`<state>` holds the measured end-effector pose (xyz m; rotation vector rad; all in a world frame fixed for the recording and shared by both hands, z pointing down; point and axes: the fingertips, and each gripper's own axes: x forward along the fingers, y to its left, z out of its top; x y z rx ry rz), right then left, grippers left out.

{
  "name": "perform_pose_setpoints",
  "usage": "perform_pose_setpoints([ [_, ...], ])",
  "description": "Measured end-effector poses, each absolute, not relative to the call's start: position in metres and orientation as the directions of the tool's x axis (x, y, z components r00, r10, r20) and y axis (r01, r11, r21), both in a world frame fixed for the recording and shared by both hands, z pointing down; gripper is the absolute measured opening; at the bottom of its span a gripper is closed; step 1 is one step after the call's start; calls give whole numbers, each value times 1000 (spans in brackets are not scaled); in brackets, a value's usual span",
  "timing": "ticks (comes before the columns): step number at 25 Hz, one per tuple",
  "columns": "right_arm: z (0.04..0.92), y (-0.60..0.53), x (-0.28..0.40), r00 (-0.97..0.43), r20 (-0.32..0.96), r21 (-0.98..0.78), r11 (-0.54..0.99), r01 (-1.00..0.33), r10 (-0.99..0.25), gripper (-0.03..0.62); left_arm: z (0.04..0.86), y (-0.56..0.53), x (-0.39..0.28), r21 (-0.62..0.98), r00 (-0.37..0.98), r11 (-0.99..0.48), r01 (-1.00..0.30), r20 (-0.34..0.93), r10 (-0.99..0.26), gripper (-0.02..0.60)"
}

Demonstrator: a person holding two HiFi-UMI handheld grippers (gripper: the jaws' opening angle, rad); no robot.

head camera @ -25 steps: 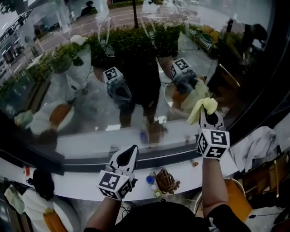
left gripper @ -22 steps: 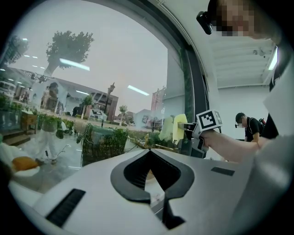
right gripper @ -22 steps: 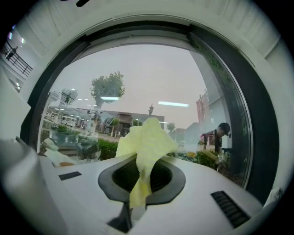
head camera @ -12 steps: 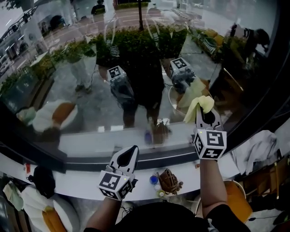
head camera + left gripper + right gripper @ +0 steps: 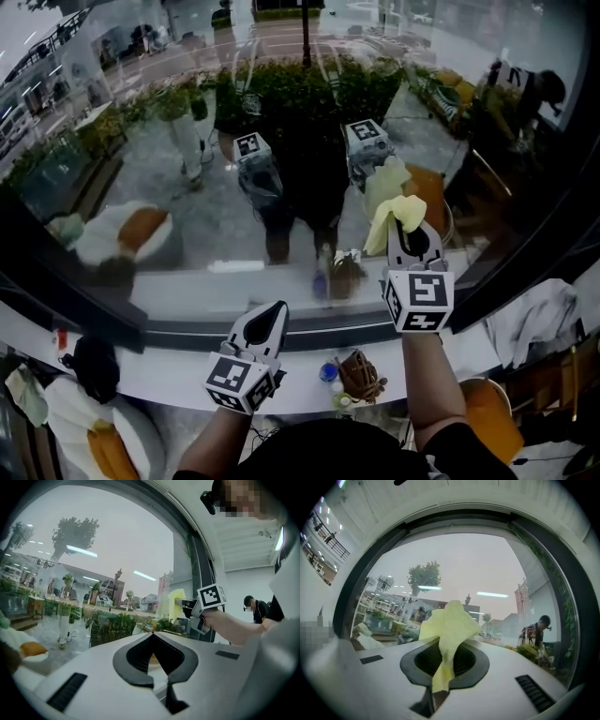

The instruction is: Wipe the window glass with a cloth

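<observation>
Cloth [image 5: 392, 217] pinched in your right gripper [image 5: 414, 239] climbed the window glass [image 5: 169, 178], continuing the wipe; your left gripper [image 5: 267, 321] idled clenched, empty.

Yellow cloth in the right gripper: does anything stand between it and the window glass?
Nothing visible does. The right gripper's jaws are shut on the yellow cloth, which sticks out toward the window glass with only open air ahead; its reflection sits close by.

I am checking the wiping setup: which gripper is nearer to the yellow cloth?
Right. The right gripper is shut on the yellow cloth; the left gripper sits lower, to its left, empty.
</observation>
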<state>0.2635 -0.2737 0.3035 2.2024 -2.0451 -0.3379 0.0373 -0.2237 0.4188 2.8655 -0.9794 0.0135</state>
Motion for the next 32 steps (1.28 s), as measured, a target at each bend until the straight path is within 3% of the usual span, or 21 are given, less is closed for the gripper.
perform_pose_setpoints([
  [32,293,-332,48,-92,-94,333,56,-941,-991,43,418,-241,-125,164,672,-661,-733,18,-740,8],
])
